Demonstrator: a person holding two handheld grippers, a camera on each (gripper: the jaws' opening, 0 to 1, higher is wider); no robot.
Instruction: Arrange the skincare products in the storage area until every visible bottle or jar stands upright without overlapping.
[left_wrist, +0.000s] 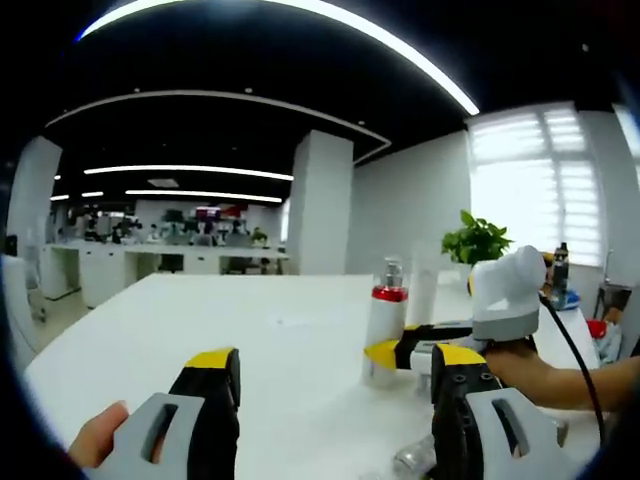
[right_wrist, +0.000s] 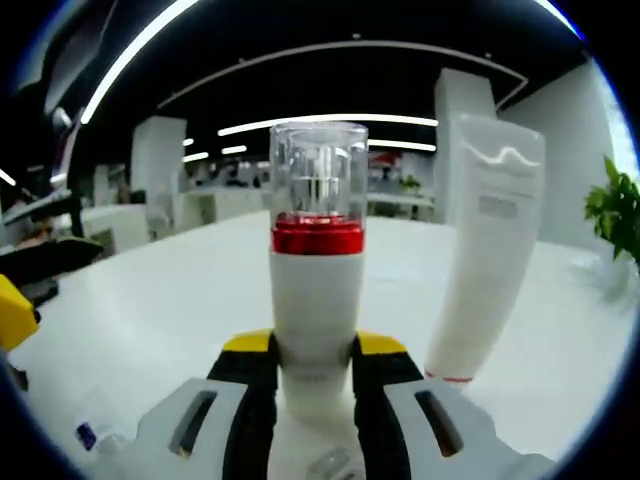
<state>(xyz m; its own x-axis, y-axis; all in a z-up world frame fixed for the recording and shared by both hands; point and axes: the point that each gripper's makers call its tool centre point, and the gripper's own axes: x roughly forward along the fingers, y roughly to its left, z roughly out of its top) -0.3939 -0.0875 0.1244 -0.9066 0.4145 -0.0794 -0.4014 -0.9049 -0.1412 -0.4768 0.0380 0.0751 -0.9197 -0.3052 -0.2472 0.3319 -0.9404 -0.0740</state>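
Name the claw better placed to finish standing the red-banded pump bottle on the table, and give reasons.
Right. The right claw is already shut on the pump bottle, which stands upright beside the white tube. The left claw is open over bare table, well short of the bottle.

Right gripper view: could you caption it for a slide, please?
Right gripper clamps an upright red-banded pump bottle beside a white tube.

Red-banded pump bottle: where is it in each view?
Left gripper view: red-banded pump bottle right of centre, upright on the white table, held by the right tool.
Right gripper view: centre, between the jaws.
Shared landmark: white tube beside it.
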